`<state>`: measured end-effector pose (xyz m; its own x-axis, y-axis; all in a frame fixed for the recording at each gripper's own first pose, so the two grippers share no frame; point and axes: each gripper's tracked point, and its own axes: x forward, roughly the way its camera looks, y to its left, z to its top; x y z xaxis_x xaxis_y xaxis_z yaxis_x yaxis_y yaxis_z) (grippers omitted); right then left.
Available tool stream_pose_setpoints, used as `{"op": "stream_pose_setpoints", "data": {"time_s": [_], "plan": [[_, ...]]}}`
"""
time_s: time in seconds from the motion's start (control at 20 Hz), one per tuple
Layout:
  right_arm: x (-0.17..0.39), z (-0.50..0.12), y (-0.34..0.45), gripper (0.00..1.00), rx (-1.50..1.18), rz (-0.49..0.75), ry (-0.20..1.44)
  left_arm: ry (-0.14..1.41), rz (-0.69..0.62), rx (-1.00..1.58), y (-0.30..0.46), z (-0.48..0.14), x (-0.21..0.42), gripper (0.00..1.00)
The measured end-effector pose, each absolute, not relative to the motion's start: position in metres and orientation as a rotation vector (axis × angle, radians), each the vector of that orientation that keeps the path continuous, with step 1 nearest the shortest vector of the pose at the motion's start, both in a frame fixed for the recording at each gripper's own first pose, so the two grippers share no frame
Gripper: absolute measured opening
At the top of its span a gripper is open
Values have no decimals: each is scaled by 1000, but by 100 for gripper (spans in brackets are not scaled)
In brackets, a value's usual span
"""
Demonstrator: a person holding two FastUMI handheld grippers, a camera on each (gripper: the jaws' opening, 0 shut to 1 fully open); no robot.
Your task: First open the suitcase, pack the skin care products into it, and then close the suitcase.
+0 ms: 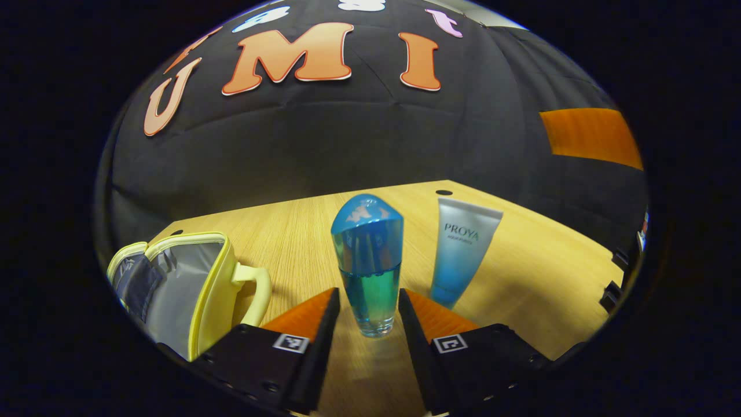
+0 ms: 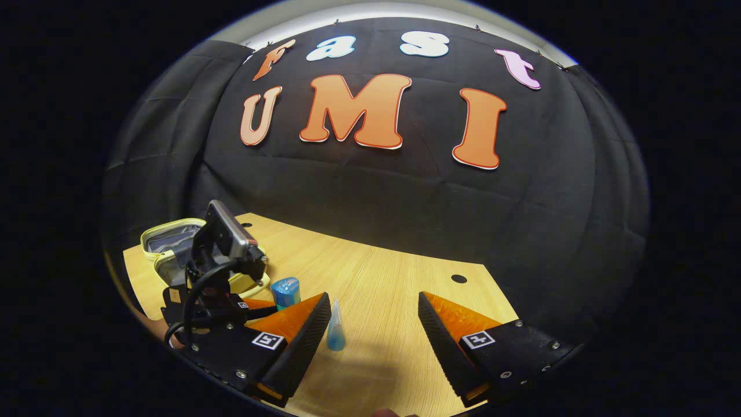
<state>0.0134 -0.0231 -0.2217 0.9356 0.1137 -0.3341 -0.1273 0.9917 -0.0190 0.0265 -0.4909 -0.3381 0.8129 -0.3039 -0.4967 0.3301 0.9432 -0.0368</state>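
A blue bottle (image 1: pixel 367 260) with a rounded blue cap stands upright on the wooden table (image 1: pixel 550 272). My left gripper (image 1: pixel 369 295) has a finger on each side of its lower body, narrowed to the bottle's width. A white-and-blue tube (image 1: pixel 463 249) stands cap-down just right of it. The small yellow suitcase (image 1: pixel 173 284) lies open at the left, grey lining showing. In the right gripper view my right gripper (image 2: pixel 375 307) is open above the table, the tube (image 2: pixel 336 336) near its left finger. Farther left are the bottle (image 2: pixel 285 292) and the suitcase (image 2: pixel 168 243).
The table's far edge meets the black cloth wall. A small round hole (image 1: pixel 443 191) sits near that edge, also seen in the right gripper view as the hole (image 2: pixel 458 278). The suitcase's yellow handle (image 1: pixel 257 289) sticks out toward the bottle.
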Motion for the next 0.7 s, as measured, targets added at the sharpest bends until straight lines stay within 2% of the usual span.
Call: {"op": "stream_pose_setpoints", "data": {"time_s": [0.05,0.15,0.35,0.7], "plan": [[15,-228,-24,96,-54,120,351,503,-338,59,-491,-335,32,54],[16,-241,-21,96,-58,134,379,508,-348,56,-491,-333,31,46],[12,-272,-17,96,5,175,458,536,-338,18,-486,-330,38,43],[22,-331,13,96,-11,290,578,497,-264,-11,-458,-267,42,41]]}}
